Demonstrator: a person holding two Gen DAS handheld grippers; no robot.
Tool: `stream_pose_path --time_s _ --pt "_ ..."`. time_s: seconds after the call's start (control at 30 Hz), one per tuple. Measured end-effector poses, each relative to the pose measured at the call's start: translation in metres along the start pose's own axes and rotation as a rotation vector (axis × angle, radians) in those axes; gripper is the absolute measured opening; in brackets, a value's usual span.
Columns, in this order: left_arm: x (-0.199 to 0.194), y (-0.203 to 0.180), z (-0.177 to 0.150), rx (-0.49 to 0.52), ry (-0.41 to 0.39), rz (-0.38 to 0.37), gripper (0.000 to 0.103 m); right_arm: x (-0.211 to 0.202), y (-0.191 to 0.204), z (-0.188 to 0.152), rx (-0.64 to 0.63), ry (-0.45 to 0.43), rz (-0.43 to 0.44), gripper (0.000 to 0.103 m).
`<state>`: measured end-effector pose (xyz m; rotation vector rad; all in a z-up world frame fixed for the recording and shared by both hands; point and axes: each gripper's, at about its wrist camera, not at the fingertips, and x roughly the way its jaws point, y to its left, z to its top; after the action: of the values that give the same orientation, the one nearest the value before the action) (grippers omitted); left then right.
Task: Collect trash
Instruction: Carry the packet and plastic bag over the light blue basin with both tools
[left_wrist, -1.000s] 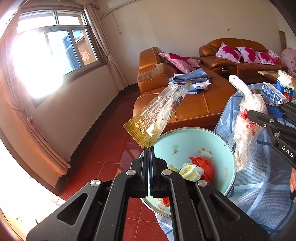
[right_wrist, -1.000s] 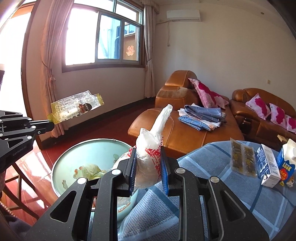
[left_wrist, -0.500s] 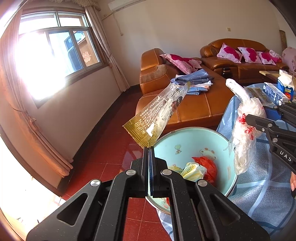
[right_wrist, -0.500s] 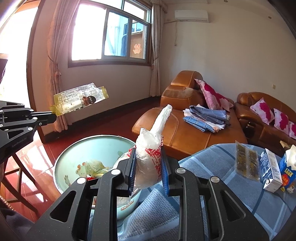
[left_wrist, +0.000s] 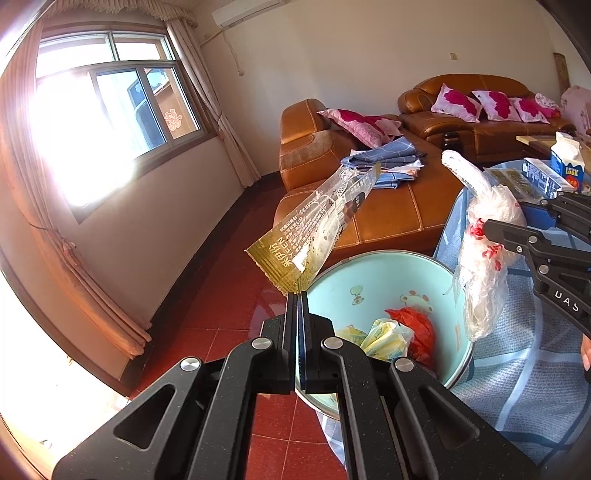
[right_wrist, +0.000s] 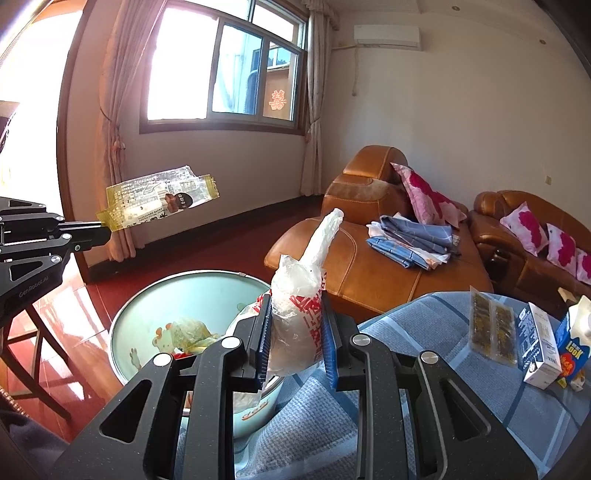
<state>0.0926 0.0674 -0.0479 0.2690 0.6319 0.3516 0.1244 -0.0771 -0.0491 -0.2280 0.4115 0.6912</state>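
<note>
Left gripper (left_wrist: 296, 295): fingers pinched on one corner of a clear, gold-edged snack wrapper (left_wrist: 317, 229), held above the near rim of the basin.
Right gripper (right_wrist: 295, 328): fingers clamped around a crumpled clear plastic bag (right_wrist: 301, 295) with red print.
Basin (left_wrist: 373, 266): pale blue, holding yellow and red trash, beside the blue-checked counter (right_wrist: 424, 332).

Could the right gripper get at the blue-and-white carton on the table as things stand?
Probably not: the right gripper is shut on a plastic bag, so it has no free jaws for the carton, though nothing blocks the way.
</note>
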Motion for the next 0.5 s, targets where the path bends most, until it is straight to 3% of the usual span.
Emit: stream_pose_path --time_s 0.27,0.5 --pt "0.0 0.006 0.0 -0.007 -0.001 0.006 0.0 0.001 0.002 0.004 0.0 -0.002 0.0 0.025" --pt "-0.002 0.011 -0.001 -0.022 -0.01 0.014 0.0 -0.001 -0.011 0.004 0.074 -0.008 0.0 0.025"
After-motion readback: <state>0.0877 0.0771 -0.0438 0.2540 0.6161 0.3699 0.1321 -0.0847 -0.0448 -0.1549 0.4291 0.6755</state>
